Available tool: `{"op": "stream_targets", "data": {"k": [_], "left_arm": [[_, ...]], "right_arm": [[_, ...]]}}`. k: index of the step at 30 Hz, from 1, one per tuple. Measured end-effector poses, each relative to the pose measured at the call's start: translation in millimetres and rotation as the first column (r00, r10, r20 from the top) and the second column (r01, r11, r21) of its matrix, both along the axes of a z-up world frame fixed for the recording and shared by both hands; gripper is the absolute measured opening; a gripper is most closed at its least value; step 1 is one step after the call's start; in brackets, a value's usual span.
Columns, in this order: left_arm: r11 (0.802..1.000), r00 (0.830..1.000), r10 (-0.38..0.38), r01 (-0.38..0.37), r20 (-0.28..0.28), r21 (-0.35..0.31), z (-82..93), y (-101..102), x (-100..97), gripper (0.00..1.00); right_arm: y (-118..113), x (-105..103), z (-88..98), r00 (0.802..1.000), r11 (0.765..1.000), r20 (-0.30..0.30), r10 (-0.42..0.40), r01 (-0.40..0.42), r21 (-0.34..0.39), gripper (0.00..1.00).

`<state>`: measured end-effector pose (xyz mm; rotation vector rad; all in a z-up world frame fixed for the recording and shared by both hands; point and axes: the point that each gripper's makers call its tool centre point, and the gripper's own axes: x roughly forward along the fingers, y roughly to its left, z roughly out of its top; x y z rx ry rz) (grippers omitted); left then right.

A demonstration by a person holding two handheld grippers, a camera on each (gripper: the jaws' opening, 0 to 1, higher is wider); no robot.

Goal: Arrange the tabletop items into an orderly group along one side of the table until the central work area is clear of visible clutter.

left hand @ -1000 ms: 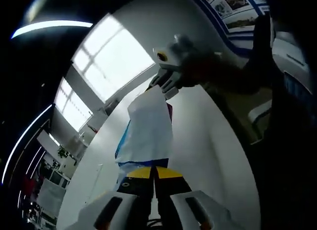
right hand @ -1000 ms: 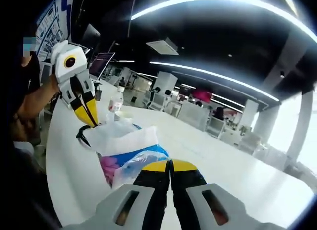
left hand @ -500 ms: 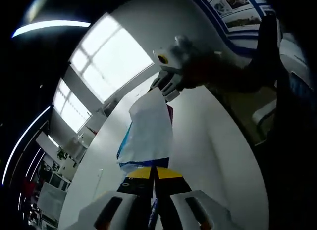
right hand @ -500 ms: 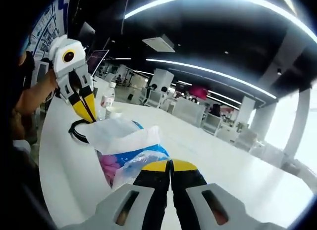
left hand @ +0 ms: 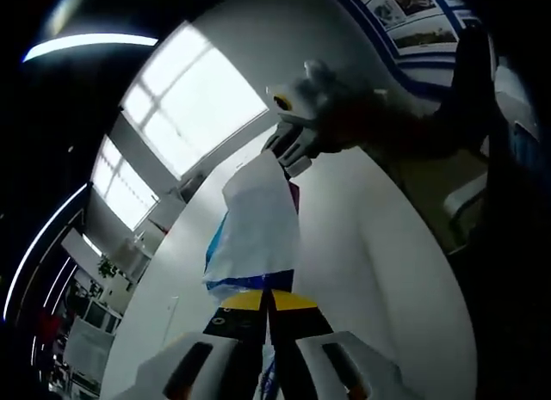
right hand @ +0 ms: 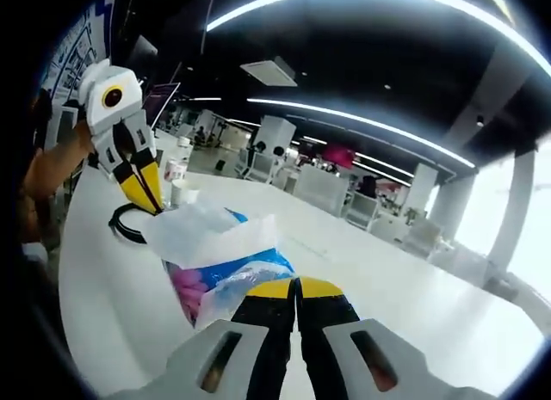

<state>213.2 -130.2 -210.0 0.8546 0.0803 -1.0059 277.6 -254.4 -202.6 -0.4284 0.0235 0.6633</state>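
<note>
Above the white tabletop [right hand: 362,271], both grippers stay clamped on the plastic bag [right hand: 219,254]: left gripper [left hand: 269,304] one end, right gripper [right hand: 295,288] the other. Barely moved; bag not placed yet.

A large open-plan office, seen from a long white table [right hand: 413,305] under a dark ceiling crossed by curved strip lights [right hand: 362,125]. Rows of desks with office chairs [right hand: 362,212] and partitions run back between white columns [right hand: 274,135], and tall windows [left hand: 185,103] light one wall. Framed posters or display boards [left hand: 405,4] line another wall, though the fisheye blur leaves their content unreadable.
</note>
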Motion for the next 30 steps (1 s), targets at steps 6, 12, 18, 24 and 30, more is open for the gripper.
{"op": "stream_targets", "data": {"k": [6, 12, 18, 24, 30], "left_arm": [[1.0, 1.0, 0.004, -0.004, 0.0, -0.01, 1.8, -3, 5.4, 0.0], [1.0, 1.0, 0.006, -0.006, -0.004, -0.017, 1.1, -6, 11.5, 0.0], [1.0, 1.0, 0.008, -0.008, -0.005, -0.016, 0.7, -8, 16.9, 0.0], [1.0, 1.0, 0.012, -0.012, -0.006, -0.021, -0.1, -12, 23.8, 0.0], [1.0, 1.0, 0.012, -0.012, -0.009, -0.018, -4.3, -18, 30.6, 0.0]], "right_arm": [[-2, 6, 2.6, 1.0, 1.0, 0.005, -0.007, 0.007, -0.007, 0.0], [-6, 11, 1.9, 1.0, 1.0, 0.0, -0.016, 0.016, -0.011, 0.0], [-11, 18, -0.8, 1.0, 1.0, -0.006, -0.026, 0.026, -0.016, 0.0], [-14, 25, -4.7, 1.0, 0.999, -0.004, -0.031, 0.031, -0.008, 0.0], [-20, 33, -9.7, 0.999, 0.999, -0.012, -0.05, 0.05, -0.015, 0.0]]}}
